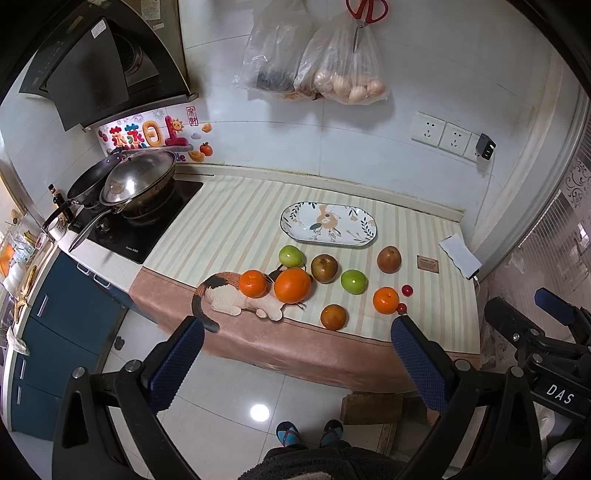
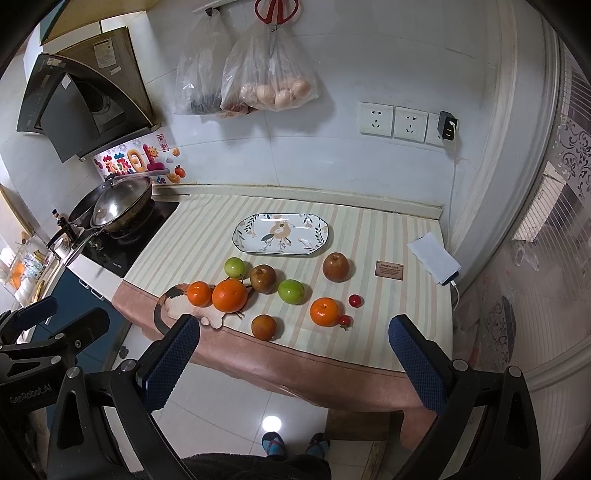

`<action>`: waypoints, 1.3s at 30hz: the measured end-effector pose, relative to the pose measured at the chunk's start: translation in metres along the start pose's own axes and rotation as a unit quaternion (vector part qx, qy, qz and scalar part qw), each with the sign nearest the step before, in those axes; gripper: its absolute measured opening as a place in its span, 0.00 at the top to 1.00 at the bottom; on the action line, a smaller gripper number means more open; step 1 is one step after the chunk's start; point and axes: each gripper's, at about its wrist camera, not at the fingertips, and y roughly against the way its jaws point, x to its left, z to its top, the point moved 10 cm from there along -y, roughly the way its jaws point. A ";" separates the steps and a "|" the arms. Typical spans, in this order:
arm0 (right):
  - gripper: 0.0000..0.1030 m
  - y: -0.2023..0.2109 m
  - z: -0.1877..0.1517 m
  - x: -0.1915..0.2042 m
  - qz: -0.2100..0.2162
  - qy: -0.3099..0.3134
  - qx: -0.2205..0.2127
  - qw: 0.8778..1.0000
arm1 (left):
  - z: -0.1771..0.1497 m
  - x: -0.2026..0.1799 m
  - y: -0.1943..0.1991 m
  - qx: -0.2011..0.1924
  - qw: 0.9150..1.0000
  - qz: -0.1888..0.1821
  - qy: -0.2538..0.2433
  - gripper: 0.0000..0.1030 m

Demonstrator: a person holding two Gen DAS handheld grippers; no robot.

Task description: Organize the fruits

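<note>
Several fruits lie on a striped cloth: a big orange (image 1: 293, 285) (image 2: 229, 295), smaller oranges (image 1: 385, 300) (image 2: 324, 312), green apples (image 1: 354, 281) (image 2: 290, 291), brown pears (image 1: 324, 268) (image 2: 335, 267), and small red tomatoes (image 1: 407, 290) (image 2: 355, 300). An empty oval flowered plate (image 1: 295, 227) (image 2: 243, 240) sits behind them. My left gripper (image 1: 297, 325) and right gripper (image 2: 293, 323) are both open and empty, held back from the counter's front edge above the floor.
A knitted cat toy (image 1: 229, 299) lies at the cloth's front left. A wok with lid (image 1: 138, 181) sits on the stove at left. A power bank (image 2: 436, 258) lies at right. Bags (image 2: 266, 81) and red scissors (image 2: 277, 11) hang on the wall.
</note>
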 end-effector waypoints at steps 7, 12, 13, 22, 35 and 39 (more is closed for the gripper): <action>0.00 -0.001 -0.001 0.000 0.000 0.000 0.000 1.000 | 0.000 0.000 0.000 0.000 1.000 0.000 -0.001 0.00; 0.00 0.000 0.000 0.001 0.000 0.001 0.000 1.000 | 0.002 -0.004 -0.002 0.002 1.000 0.000 0.001 0.00; 0.00 0.000 0.000 0.001 0.000 0.001 0.000 1.000 | 0.001 -0.004 -0.002 0.002 1.000 0.000 0.000 0.00; 0.00 0.001 0.000 0.003 0.001 0.001 0.000 1.000 | 0.002 -0.004 -0.002 0.002 1.000 0.000 0.000 0.00; 0.00 0.003 0.001 0.006 0.003 0.002 -0.001 1.000 | 0.002 -0.004 -0.002 0.000 1.000 0.001 0.000 0.00; 0.00 0.003 -0.001 0.008 0.005 0.002 -0.002 1.000 | 0.002 -0.003 -0.003 0.001 1.000 0.001 0.000 0.00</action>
